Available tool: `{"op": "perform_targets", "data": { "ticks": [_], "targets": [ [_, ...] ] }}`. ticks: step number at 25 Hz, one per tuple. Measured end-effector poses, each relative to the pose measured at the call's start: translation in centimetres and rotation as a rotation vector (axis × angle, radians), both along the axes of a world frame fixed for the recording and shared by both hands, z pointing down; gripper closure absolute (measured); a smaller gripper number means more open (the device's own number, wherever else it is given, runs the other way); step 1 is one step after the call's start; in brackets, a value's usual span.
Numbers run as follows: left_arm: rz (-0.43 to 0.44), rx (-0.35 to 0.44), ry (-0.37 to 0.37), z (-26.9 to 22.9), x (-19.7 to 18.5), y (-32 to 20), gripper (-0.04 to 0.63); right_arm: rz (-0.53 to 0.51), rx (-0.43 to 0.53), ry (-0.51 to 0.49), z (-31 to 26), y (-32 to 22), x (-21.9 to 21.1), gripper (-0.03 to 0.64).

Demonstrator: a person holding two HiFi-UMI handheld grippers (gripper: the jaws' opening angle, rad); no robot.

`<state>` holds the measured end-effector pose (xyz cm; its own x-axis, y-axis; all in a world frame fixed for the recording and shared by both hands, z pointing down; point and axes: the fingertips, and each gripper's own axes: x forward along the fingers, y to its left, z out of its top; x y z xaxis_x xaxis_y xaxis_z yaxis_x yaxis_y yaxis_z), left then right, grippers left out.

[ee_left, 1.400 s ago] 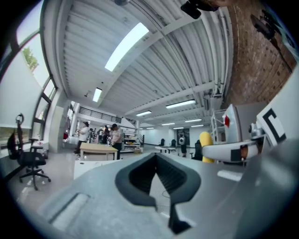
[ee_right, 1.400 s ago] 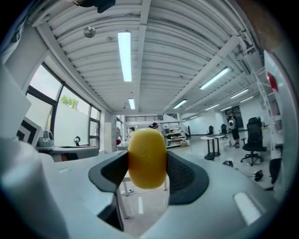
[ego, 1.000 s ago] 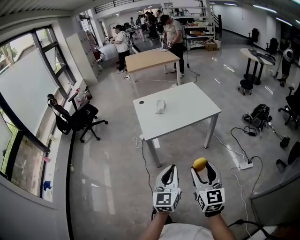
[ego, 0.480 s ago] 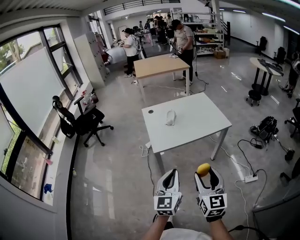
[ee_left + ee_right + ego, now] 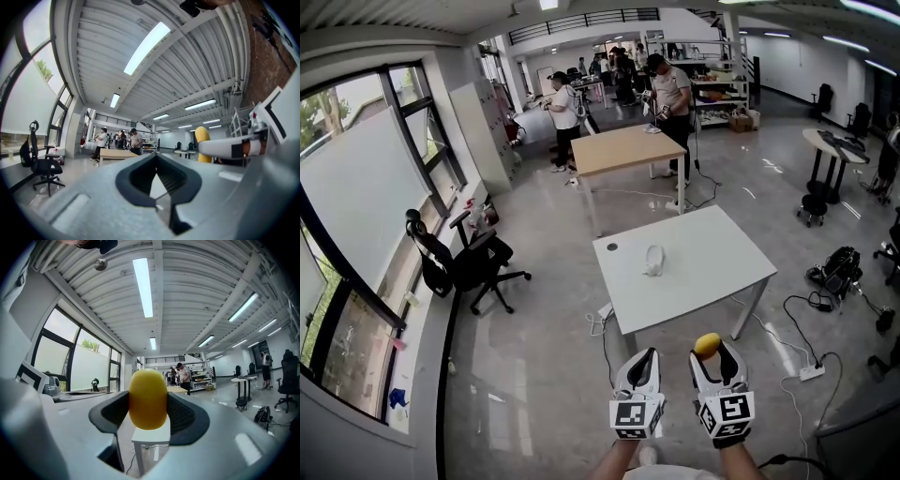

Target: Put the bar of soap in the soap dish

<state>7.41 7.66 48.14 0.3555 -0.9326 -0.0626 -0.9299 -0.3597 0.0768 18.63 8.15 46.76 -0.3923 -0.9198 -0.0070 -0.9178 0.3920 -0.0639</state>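
A yellow bar of soap [image 5: 706, 345] [image 5: 148, 399] sits between the jaws of my right gripper [image 5: 709, 351] [image 5: 149, 414], which is shut on it. The soap also shows at the right of the left gripper view as a yellow oval [image 5: 202, 143]. My left gripper [image 5: 641, 364] [image 5: 158, 180] is shut with nothing in it. Both are held low, above the floor, short of the white table [image 5: 712, 277]. On that table lies a pale, translucent soap dish [image 5: 654, 260].
A small dark disc [image 5: 611, 247] lies at the table's far left corner. A black office chair [image 5: 459, 262] stands by the windows at left. A wooden table [image 5: 626, 148] with people around it is farther back. Cables and a power strip [image 5: 811, 372] lie on the floor at right.
The white table has come nearer and shifted right and down in the head view as I walk toward it. Both grippers keep their pose, the soap still held.
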Motion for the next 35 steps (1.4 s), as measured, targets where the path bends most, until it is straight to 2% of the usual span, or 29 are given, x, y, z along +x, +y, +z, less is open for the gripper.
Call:
{"op": "perform_targets", "data": {
  "ticks": [8, 15, 20, 24, 35],
  "targets": [
    [-0.033, 0.016, 0.003, 0.4, -5.3, -2.5, 0.592, -0.027, 0.008, 0.006, 0.0, -2.6, -5.2, 0.356],
    [-0.063, -0.043, 0.034, 1.9, -8.2, -3.6, 0.592, -0.065, -0.047, 0.022, 2.2, -4.0, -8.3, 0.356],
    [-0.085, -0.050, 0.031, 3.0, -9.8, -5.1, 0.592, -0.101, -0.056, 0.025, 2.9, -6.1, -10.3, 0.356],
    [-0.139, -0.046, 0.015, 3.4, -12.6, -7.7, 0.591, -0.147, -0.052, 0.019, 2.7, -9.3, -12.9, 0.356],
    [-0.265, -0.011, -0.009, 0.5, -18.9, -16.9, 0.591, -0.291, -0.018, -0.017, 0.7, -20.4, -20.1, 0.356]
  ]
}}
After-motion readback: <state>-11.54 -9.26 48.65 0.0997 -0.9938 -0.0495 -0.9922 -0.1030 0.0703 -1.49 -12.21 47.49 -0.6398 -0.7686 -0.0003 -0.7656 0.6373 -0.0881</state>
